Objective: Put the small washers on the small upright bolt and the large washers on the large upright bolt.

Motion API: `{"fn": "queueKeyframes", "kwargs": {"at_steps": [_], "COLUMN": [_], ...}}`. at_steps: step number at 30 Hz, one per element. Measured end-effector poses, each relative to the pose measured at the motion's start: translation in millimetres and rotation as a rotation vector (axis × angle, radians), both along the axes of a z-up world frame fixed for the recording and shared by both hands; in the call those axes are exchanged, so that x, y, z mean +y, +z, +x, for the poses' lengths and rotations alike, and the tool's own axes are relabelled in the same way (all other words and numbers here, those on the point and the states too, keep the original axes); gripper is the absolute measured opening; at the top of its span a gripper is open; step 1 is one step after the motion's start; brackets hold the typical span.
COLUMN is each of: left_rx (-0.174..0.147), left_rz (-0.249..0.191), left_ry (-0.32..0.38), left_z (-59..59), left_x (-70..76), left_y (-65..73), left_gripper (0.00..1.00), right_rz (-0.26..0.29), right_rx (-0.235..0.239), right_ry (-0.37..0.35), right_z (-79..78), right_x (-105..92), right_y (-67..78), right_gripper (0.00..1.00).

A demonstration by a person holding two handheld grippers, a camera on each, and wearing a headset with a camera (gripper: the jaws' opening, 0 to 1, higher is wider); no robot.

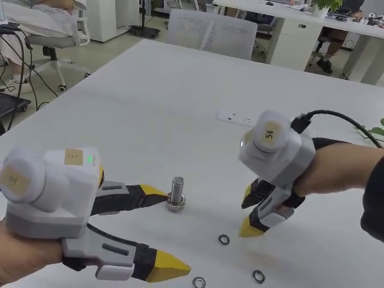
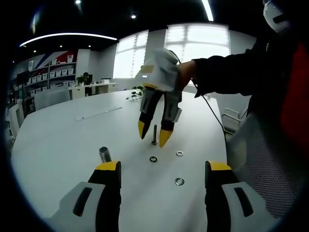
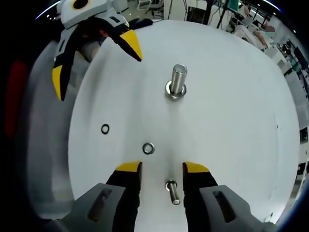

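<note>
Now my right tool [image 3: 162, 167] spreads its empty jaws either side of the small bolt [image 3: 171, 191], my left tool [image 1: 163, 228] hangs open and empty well apart from that bolt, so I judge a pick is due: close on the loose washer [image 3: 148, 148] just beyond that bolt.

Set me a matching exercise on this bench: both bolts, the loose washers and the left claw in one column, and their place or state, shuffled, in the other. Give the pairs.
Things
1. large bolt
2. small bolt
3. loose washers
4. left claw

Place or state
A. flat on the table
B. open, holding nothing
C. upright between the right claw's open jaws
D. upright, close by one left claw jaw tip

Pairs: 1-D, 2-C, 3-A, 4-B
</note>
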State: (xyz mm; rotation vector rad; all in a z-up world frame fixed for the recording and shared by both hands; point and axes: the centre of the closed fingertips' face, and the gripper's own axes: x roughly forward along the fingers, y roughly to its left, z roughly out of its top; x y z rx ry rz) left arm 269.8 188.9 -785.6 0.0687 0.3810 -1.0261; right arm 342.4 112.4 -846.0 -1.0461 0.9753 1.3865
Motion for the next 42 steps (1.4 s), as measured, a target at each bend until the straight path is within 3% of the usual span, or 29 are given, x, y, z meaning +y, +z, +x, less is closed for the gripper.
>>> {"fn": "queueKeyframes", "kwargs": {"at_steps": [9,15,25,35,42], "left_rx": [-0.001,-0.001,-0.002,-0.005,-0.010], "left_rz": [0.000,-0.001,-0.002,-0.004,-0.004], "left_ry": [0.003,0.004,0.008,0.012,0.010], "left_z": [0.1,0.2,1.1,1.3,1.5], "left_x": [0.7,1.4,2.8,3.7,3.3], "left_y": [1.0,1.2,1.5,2.8,4.1], "left_gripper": [0.70,0.69,0.69,0.69,0.69], "right_rz": [-0.025,-0.065,-0.083,-0.092,-0.095], "right_rx": [0.024,0.008,0.021,-0.017,-0.002], "right_ry": [0.054,0.096,0.119,0.136,0.129], "right_z": [-12.7,-13.8,-19.4,-18.7,-23.2], "right_x": [11.8,14.4,19.1,18.5,15.9], "right_y": [-9.8,-19.6,-28.8,-29.0,-28.6], "right_gripper": [0.33,0.31,0.28,0.25,0.22]}}
